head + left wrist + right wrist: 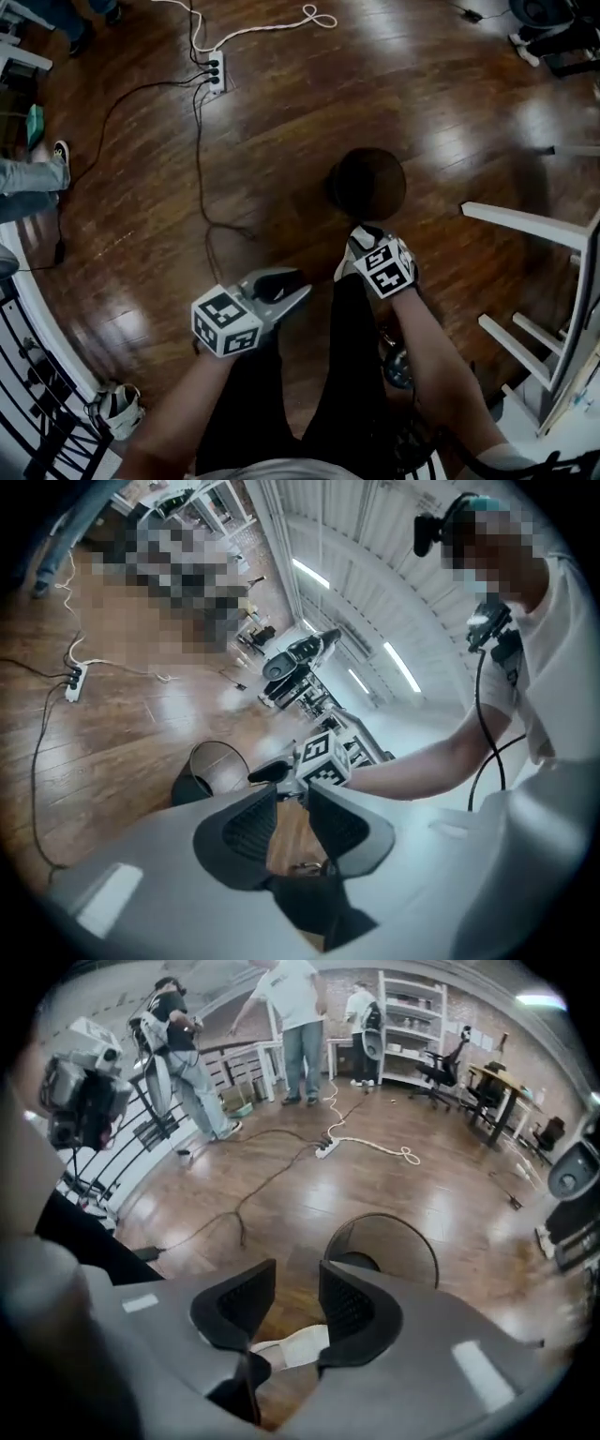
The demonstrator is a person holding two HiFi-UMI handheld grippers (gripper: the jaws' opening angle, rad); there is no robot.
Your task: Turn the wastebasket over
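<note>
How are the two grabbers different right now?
The right gripper is close to the wastebasket; the left gripper is farther back from it. The right gripper points steeply downward; the left gripper points closer to level. Both have their jaws apart with nothing between them.

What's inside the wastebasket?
The wastebasket looks empty: only its wall and dark bottom show. The right gripper covers its near side, so anything lying there is hidden.
</note>
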